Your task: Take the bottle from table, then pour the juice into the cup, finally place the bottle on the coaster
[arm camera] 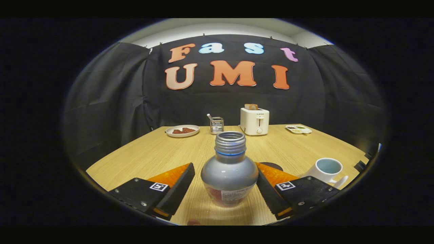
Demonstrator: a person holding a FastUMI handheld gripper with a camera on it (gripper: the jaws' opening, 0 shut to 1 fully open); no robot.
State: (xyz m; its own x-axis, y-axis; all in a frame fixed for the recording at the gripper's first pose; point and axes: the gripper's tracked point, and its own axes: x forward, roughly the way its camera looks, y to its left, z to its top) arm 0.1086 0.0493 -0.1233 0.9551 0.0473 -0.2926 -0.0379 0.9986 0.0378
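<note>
A clear bottle (229,179) with an uncapped grey neck stands upright on the wooden table (152,152), between my gripper's (225,168) two fingers. The gripper is open. The left finger (176,186) is a small gap away from the bottle, and the right finger (268,189) is at the bottle's side or barely touching it. A white cup (326,169) with a pale blue inside stands beyond the right finger, to its right. A dark round coaster (273,165) peeks out just behind the right finger's tip, between the bottle and the cup.
Along the table's far edge stand a white toaster (254,121) with toast in it, a small metal rack (216,124), a plate (182,130) with brown food, and a small white tray (298,129). Bare wood lies between these and the bottle.
</note>
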